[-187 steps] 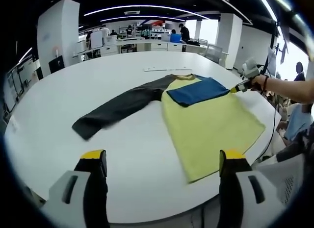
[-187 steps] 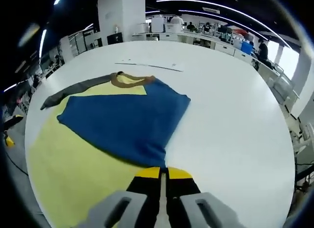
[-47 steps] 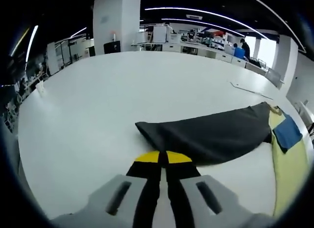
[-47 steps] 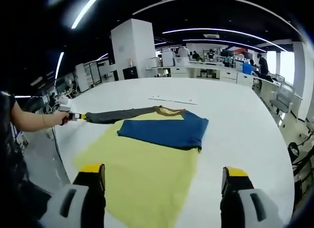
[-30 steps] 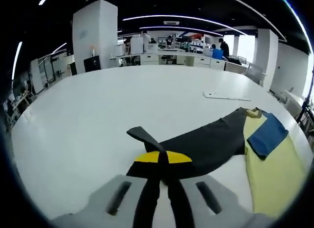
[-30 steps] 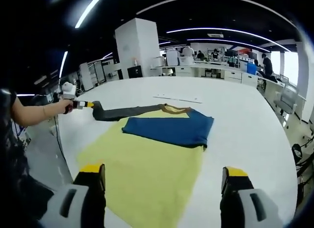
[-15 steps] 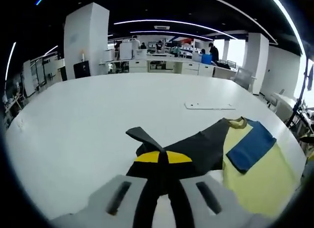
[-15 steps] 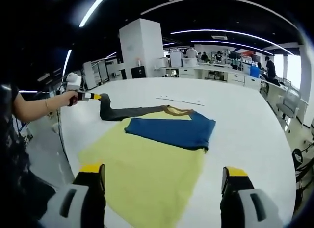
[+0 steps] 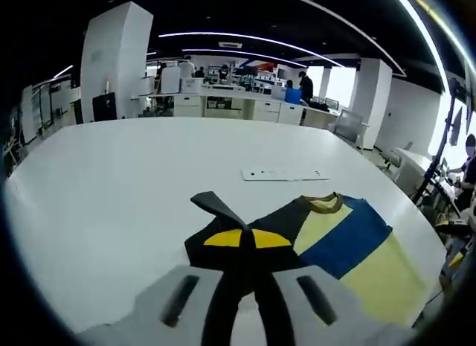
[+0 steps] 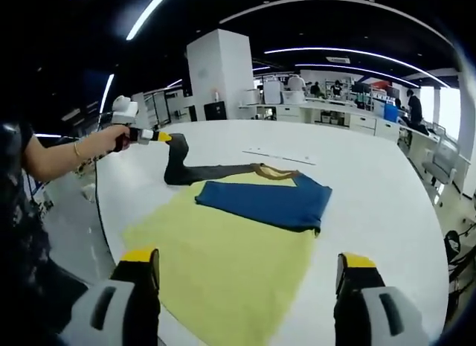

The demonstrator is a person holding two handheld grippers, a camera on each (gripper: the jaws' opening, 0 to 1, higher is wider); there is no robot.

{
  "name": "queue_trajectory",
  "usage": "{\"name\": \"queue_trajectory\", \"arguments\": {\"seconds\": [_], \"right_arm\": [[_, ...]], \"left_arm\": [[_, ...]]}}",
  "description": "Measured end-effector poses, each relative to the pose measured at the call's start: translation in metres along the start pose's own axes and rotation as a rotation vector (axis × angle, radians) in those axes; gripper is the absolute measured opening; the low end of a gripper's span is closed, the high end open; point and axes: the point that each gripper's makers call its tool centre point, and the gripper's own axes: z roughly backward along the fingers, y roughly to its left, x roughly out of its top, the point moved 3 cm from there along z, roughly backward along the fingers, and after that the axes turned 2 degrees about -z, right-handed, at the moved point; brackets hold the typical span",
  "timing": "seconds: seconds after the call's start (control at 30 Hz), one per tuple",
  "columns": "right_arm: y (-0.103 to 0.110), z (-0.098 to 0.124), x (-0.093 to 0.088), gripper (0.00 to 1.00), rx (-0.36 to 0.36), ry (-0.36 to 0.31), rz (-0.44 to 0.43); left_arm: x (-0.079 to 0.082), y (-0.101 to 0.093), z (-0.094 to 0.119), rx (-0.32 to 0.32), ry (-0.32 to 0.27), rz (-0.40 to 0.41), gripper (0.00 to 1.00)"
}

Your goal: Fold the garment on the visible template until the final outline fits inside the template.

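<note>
Garment (image 10: 245, 234), grey sleeve (image 10: 195, 170) lifted leftward, probably jaws-pinched.

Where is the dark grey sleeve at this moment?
In the right gripper view, the dark grey sleeve lies left of the blue sleeve, its end lifted off the table by the left gripper.

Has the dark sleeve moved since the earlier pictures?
Yes. The dark sleeve, pinched by the left gripper, has risen off the table toward the blue sleeve.
</note>
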Motion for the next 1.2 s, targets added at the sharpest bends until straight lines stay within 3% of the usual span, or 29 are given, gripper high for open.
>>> {"name": "queue_trajectory", "arguments": {"seconds": [0.67,0.8,1.2], "right_arm": [[0.006,-0.006,-0.001,0.99,0.032,0.02,0.015],[0.005,-0.005,0.0,0.99,0.032,0.016,0.025],[-0.004,0.001,-0.008,0.99,0.013,0.03,0.011]], "left_arm": [[0.039,-0.078,-0.022,-0.132,-0.056,-0.002,0.0],[0.044,-0.108,-0.029,-0.216,-0.074,-0.035,0.0],[0.048,-0.162,-0.048,-0.316,-0.061,-0.064,0.0]]}}
